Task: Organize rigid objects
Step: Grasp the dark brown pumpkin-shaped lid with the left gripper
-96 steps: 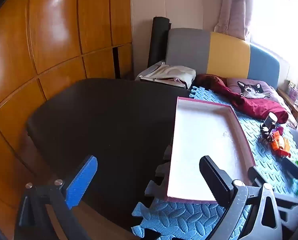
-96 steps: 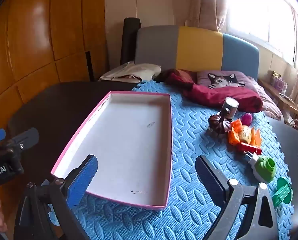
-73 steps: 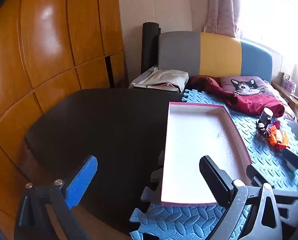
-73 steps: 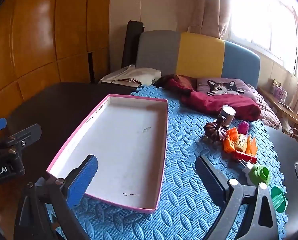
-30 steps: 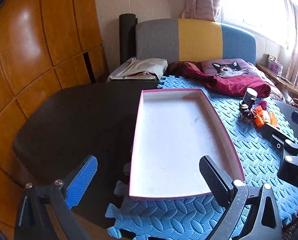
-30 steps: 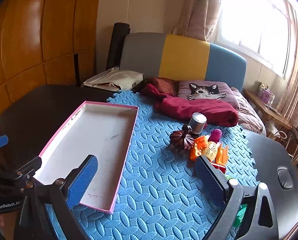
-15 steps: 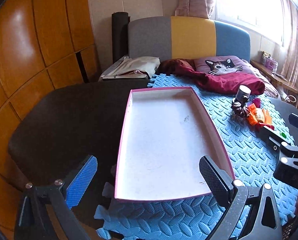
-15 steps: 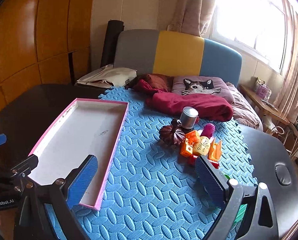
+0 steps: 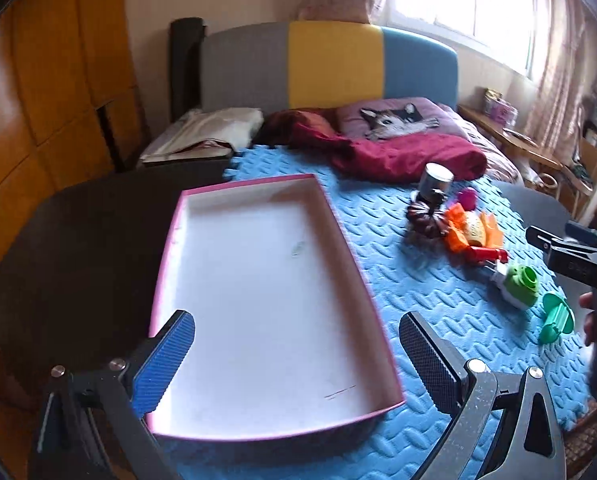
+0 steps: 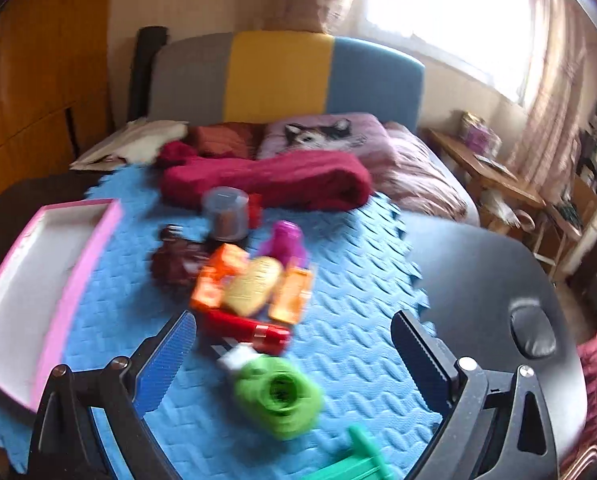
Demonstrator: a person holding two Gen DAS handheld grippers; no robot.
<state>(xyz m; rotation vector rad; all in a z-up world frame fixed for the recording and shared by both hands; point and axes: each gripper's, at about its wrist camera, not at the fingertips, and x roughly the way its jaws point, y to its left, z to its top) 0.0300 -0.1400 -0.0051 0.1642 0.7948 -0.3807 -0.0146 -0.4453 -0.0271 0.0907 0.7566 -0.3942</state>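
An empty pink-rimmed white tray lies on the blue foam mat; it also shows at the left of the right wrist view. My left gripper is open and empty over the tray's near end. A cluster of toys sits right of the tray: a metal can, a dark brown piece, orange pieces, a red cylinder, a green block and a teal piece. My right gripper is open and empty, just above the green block.
A dark red blanket and cat-print pillow lie behind the mat. The mat rests on a black table. A wooden wardrobe stands left. The right gripper body shows at the left view's right edge.
Both grippers swung to the right. The right gripper moved from beside the tray to over the toy cluster, closer to the green block. Both stayed open.
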